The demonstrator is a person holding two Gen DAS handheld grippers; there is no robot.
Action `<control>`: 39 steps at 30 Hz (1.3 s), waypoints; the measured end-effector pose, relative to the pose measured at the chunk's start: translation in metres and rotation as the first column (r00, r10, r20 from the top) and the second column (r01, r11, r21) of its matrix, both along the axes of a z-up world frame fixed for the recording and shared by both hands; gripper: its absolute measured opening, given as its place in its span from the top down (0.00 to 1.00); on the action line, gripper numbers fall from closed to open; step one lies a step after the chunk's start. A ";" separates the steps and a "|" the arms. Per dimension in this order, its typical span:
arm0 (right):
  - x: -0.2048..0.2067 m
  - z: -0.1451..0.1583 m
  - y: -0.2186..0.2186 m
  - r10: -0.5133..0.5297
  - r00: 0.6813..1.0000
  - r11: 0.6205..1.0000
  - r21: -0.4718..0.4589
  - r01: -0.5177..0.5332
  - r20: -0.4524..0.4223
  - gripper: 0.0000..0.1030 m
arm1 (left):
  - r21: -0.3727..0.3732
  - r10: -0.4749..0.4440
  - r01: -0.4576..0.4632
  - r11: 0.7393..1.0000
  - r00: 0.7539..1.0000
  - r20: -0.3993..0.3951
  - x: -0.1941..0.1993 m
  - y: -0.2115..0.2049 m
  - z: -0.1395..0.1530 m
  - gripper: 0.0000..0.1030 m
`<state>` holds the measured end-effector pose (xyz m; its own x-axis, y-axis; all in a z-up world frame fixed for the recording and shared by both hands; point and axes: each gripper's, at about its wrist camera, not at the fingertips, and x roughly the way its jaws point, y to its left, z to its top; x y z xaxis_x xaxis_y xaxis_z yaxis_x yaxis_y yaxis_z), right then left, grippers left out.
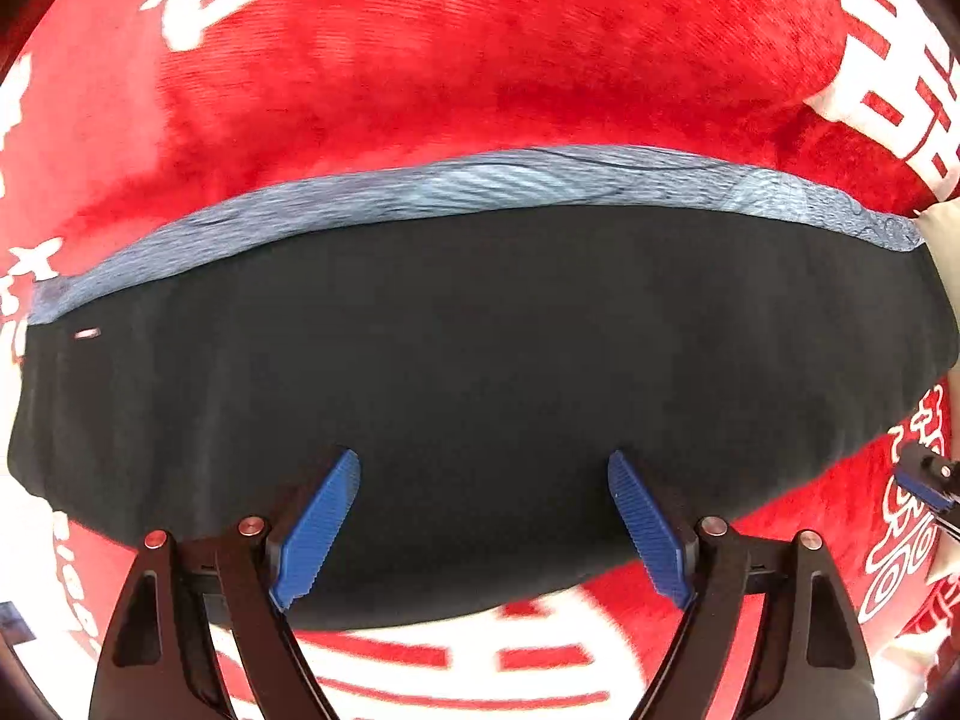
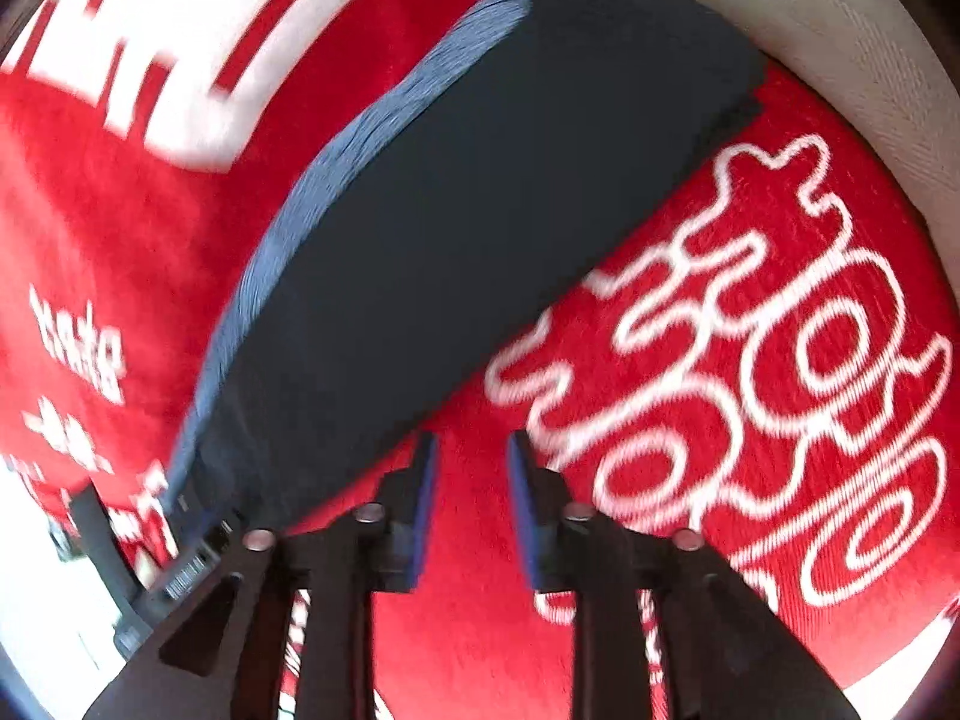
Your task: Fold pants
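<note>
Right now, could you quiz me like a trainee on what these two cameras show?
1. True or false: the left claw is clamped on the pants.
2. What colour is the cloth under the pants: A green, B red, C yellow?
3. Fill in: a strip of ____ fabric shows along the pants' far edge.

Key: 1 false, both it and the right claw are open and hold nothing. 2 B. 3 blue.

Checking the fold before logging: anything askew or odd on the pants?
Nothing stands out. The black pants lie folded flat on the red blanket, blue-grey waistband showing along one edge. The left gripper and the right gripper are both open, holding nothing.
</note>
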<state>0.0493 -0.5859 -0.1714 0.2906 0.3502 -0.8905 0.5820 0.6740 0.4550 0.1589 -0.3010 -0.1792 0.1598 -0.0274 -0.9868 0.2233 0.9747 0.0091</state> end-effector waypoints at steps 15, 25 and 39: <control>0.021 0.020 0.172 0.347 0.934 0.933 0.065 -0.353 0.086 0.53 | 0.170 0.194 -0.209 0.963 0.976 0.102 0.037 0.193 0.016 0.17; 0.032 0.010 0.274 0.463 0.873 0.872 0.101 -0.479 0.153 0.53 | 0.183 0.259 -0.277 0.943 0.959 0.114 0.074 0.261 -0.011 0.17; 0.063 -0.037 0.330 0.345 0.916 0.904 0.189 -0.383 0.206 0.87 | 0.144 0.171 -0.190 0.971 0.975 0.139 0.065 0.290 -0.027 0.13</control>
